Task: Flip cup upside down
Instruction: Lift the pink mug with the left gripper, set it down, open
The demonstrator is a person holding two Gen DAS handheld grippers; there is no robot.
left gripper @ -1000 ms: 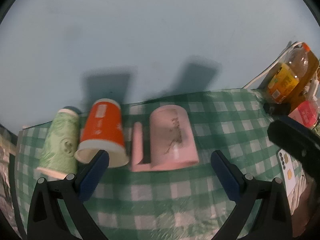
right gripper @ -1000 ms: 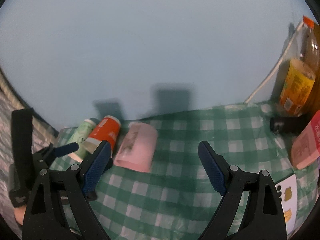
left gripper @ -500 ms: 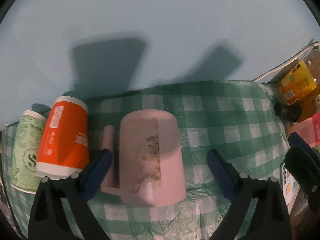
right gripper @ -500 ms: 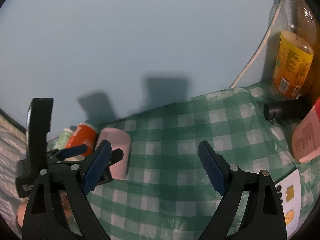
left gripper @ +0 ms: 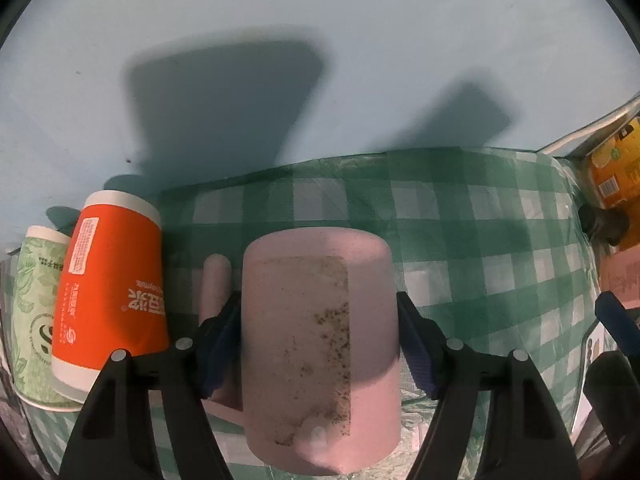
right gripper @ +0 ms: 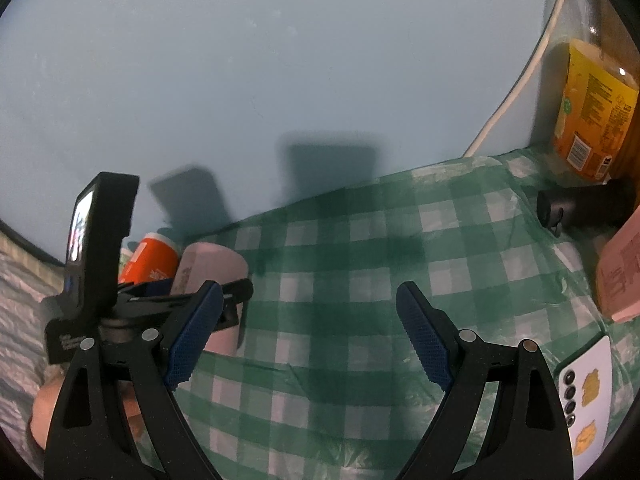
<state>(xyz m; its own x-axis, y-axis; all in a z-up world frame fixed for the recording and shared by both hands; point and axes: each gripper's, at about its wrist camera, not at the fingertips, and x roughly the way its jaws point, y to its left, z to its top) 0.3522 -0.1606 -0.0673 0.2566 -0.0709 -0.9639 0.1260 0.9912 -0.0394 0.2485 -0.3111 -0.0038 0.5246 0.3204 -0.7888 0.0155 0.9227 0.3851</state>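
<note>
A pink mug (left gripper: 316, 320) with a worn label patch lies on its side on the green checked cloth, its handle (left gripper: 214, 280) to the left. My left gripper (left gripper: 318, 344) is shut on the mug, one blue pad on each side of its body. The mug also shows in the right wrist view (right gripper: 212, 268), partly hidden by the left gripper (right gripper: 176, 300). My right gripper (right gripper: 310, 336) is open and empty above the cloth, to the right of the mug.
An orange paper cup (left gripper: 108, 292) and a green patterned cup (left gripper: 34, 312) lie on their sides left of the mug. A juice bottle (right gripper: 592, 112), a black cylinder (right gripper: 580, 204), a pink box (right gripper: 620, 268) and a phone (right gripper: 584, 392) are at the right. A pale blue wall is behind.
My left gripper has moved forward over the pink mug and closed on it. The right gripper has drifted slightly and stays open.
</note>
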